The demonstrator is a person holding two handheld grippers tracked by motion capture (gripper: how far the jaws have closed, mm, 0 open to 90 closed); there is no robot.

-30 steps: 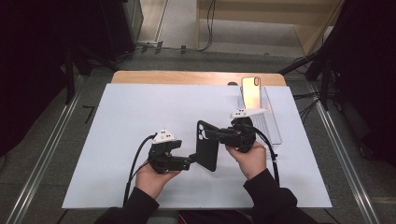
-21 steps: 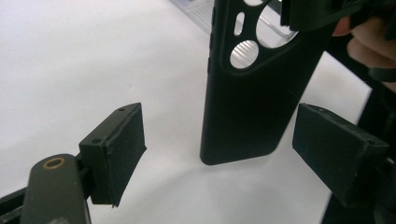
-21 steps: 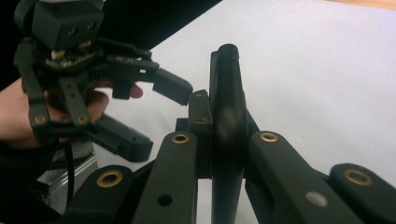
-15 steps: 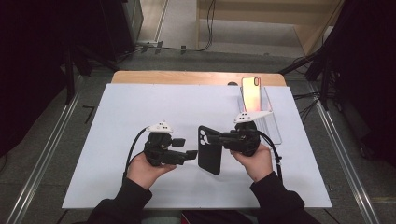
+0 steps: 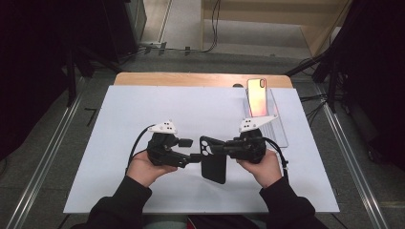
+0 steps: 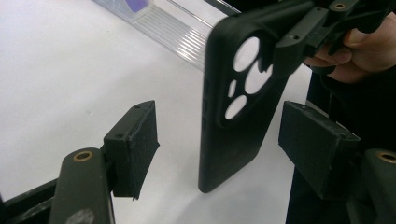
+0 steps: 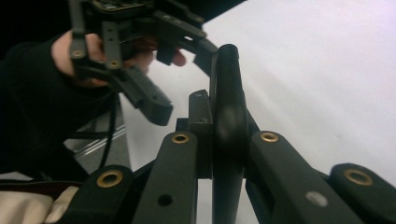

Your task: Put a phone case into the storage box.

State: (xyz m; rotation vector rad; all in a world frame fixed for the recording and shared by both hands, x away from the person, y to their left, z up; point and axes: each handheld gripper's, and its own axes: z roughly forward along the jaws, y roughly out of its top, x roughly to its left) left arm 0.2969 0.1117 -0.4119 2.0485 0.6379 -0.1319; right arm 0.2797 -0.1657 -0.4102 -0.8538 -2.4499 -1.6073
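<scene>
A black phone case (image 5: 213,162) with round camera cut-outs hangs over the white mat, and my right gripper (image 5: 217,146) is shut on its upper edge. The right gripper view shows the case (image 7: 228,116) edge-on, clamped between the jaws of the right gripper (image 7: 224,128). My left gripper (image 5: 192,151) faces it from the left. Its jaws have just been closing. In the left gripper view the case (image 6: 233,116) stands between the two pads (image 6: 134,148) of the left gripper (image 6: 226,149), with a gap on each side.
A phone with an orange-pink screen (image 5: 258,97) leans on a clear ribbed stand (image 5: 276,125) at the back right of the white mat (image 5: 143,109). A wooden table edge (image 5: 191,78) runs behind the mat. Metal rails flank the table.
The left hand has lifted and moved a little away from the front edge, bringing its jaws level with the case. The case has turned from tilted to nearly straight.
</scene>
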